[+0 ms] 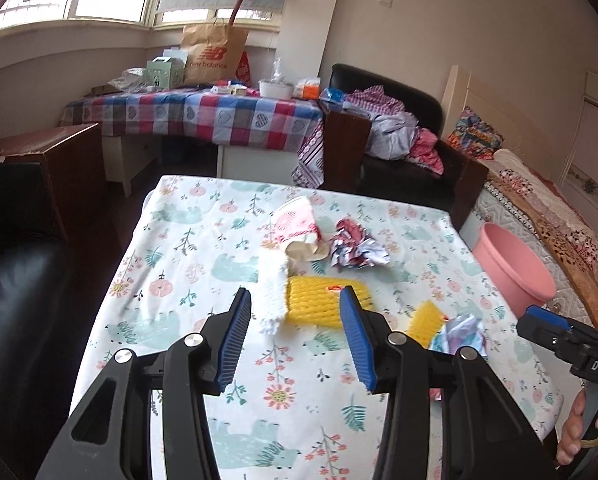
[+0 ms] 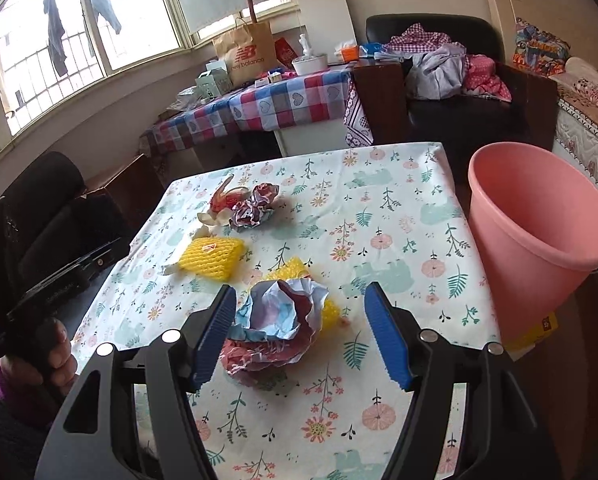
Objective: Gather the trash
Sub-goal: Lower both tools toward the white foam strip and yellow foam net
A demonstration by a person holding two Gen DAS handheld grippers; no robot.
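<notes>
- The right gripper (image 2: 301,334) has its jaws spread wide, clamped on nothing; the near crumpled paper ball (image 2: 277,326) lies between them on the flowered tablecloth (image 2: 379,216), perhaps brushing the left pad.
- That ball looks light, springy and easily crushed; a squeeze across its widest middle should hold it.
- Behind the ball, touching it, lies a small yellow foam net (image 2: 289,270): soft, airy, likely to snag.
- The left gripper (image 1: 295,318) is also apart and empty, hovering just short of the larger yellow foam net (image 1: 319,300) and a white foam sleeve (image 1: 273,292).
- Beyond the ball, further back, sit a second paper wad (image 2: 255,208) and a squashed paper cup (image 1: 295,220).
- The pink bin (image 2: 539,236) stands right of the ball, off the table edge.
</notes>
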